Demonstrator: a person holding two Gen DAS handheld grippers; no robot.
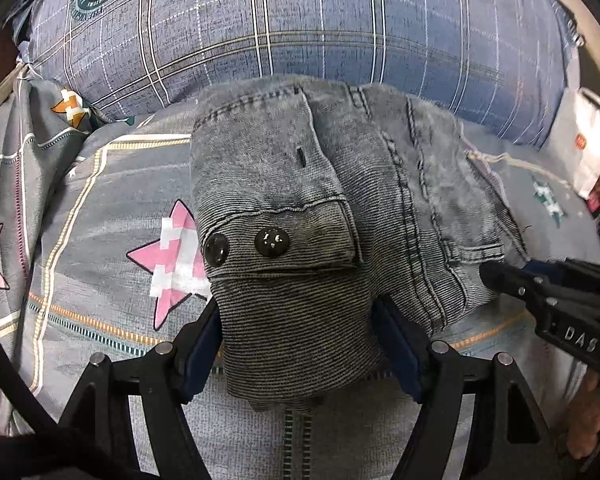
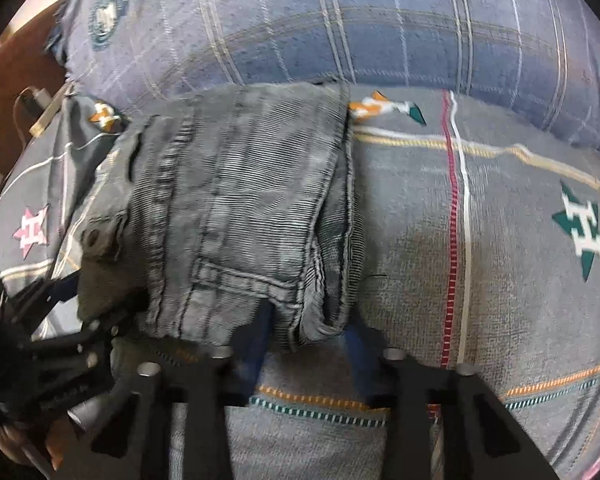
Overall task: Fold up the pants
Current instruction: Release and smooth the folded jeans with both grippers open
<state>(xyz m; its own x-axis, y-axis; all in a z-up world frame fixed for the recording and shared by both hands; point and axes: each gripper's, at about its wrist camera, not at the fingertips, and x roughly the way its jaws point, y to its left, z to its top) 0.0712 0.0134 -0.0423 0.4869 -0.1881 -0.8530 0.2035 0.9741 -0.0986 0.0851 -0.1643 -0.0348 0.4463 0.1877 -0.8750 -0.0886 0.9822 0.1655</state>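
Observation:
The grey denim pants (image 1: pixel 340 184) lie folded into a compact bundle on the bed, waistband with two dark buttons (image 1: pixel 272 242) toward me. My left gripper (image 1: pixel 300 320) is open, its blue-padded fingers (image 1: pixel 202 344) straddling the near waistband end. In the right wrist view the pants (image 2: pixel 240 208) fill the left centre. My right gripper (image 2: pixel 308 332) is open, with the pants' near right corner between its fingers. The right gripper also shows in the left wrist view (image 1: pixel 500 276), touching the pants' right edge.
The bed has a grey sheet with star prints (image 2: pixel 480 260). A blue plaid pillow (image 1: pixel 300 20) lies right behind the pants. A white bag and small items (image 1: pixel 588 148) sit at the far right. A cable and wood edge (image 2: pixel 32 104) are at the left.

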